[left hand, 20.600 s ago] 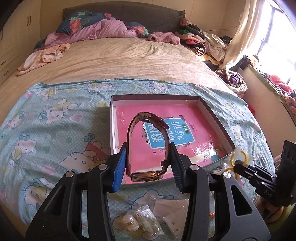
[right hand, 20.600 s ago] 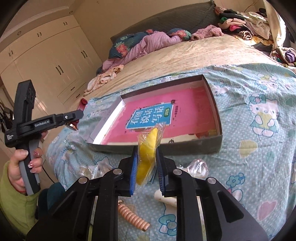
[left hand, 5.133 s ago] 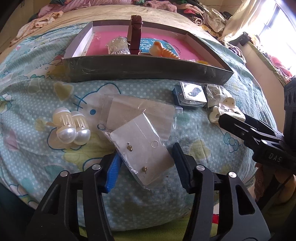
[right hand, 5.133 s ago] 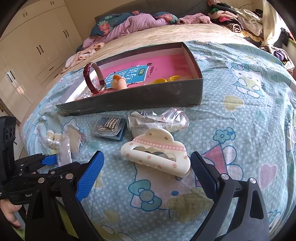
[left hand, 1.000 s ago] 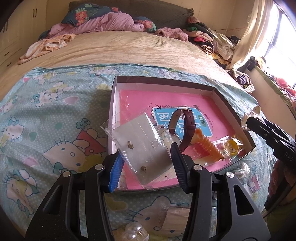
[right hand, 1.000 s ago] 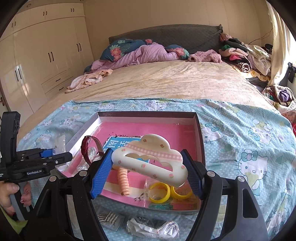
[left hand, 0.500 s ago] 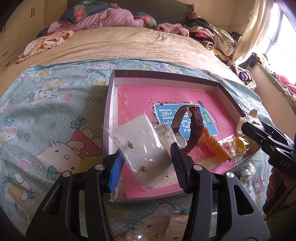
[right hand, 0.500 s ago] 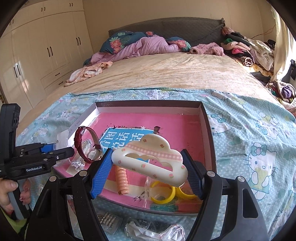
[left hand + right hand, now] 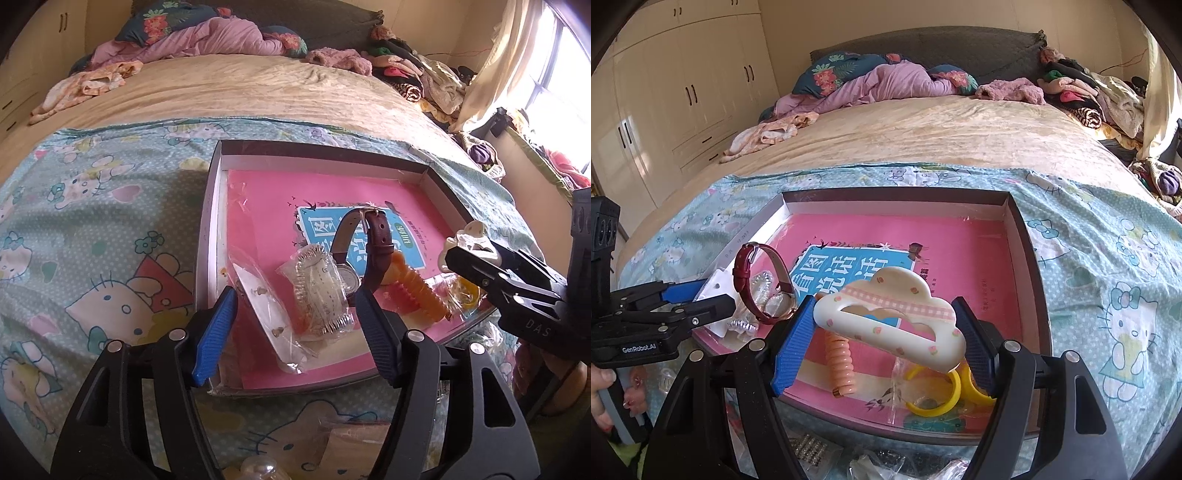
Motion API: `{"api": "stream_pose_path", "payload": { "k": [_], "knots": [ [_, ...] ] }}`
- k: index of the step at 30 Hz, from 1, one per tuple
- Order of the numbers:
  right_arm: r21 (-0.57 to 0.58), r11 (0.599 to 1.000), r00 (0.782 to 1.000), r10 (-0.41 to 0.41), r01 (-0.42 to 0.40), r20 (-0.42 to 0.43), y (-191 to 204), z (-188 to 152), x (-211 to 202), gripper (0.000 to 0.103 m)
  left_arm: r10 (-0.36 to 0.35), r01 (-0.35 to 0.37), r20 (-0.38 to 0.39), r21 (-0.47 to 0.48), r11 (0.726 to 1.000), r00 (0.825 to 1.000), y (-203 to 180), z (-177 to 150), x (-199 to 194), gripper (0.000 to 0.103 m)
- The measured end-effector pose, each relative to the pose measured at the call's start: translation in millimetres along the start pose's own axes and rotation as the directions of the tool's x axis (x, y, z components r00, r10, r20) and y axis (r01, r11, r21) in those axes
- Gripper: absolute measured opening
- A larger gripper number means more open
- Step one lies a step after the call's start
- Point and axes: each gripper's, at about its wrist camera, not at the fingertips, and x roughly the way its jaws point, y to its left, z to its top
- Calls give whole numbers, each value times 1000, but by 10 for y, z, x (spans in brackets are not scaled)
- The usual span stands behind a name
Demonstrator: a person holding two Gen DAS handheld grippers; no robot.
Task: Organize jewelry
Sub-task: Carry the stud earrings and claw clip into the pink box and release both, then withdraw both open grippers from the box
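Over the box (image 9: 1021, 236), the right gripper (image 9: 884, 330) squeezes a cloud clip (image 9: 890, 317), while the left gripper (image 9: 295, 325) is wide open above the earring bag (image 9: 267, 308).

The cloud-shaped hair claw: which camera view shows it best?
The right wrist view. There the cloud-shaped hair claw fills the centre, held between the pads of the right hand-held gripper above the box. The left wrist view shows only its cream tip behind that gripper.
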Motion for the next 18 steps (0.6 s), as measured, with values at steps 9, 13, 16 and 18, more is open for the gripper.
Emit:
{"api": "stream_pose_path", "payload": {
  "k": [9, 13, 16, 18],
  "knots": [
    [13, 1000, 999, 8, -8, -36, -3, -55, 80, 73, 5, -4, 24, -17, 1000, 1000, 47, 12, -139, 72],
    [23, 1000, 999, 9, -8, -38, -19, -79, 65, 73, 5, -4, 27, -18, 1000, 1000, 38, 5, -165, 75],
    [30, 1000, 999, 9, -8, -39, -34, -103, 42, 74, 5, -4, 29, -24, 1000, 1000, 46, 6, -178, 77],
    [37, 999, 999, 10, -8, -41, -41, -120, 21, 75, 5, -4, 31, -25, 1000, 1000, 45, 3, -192, 77]
  ]
}}
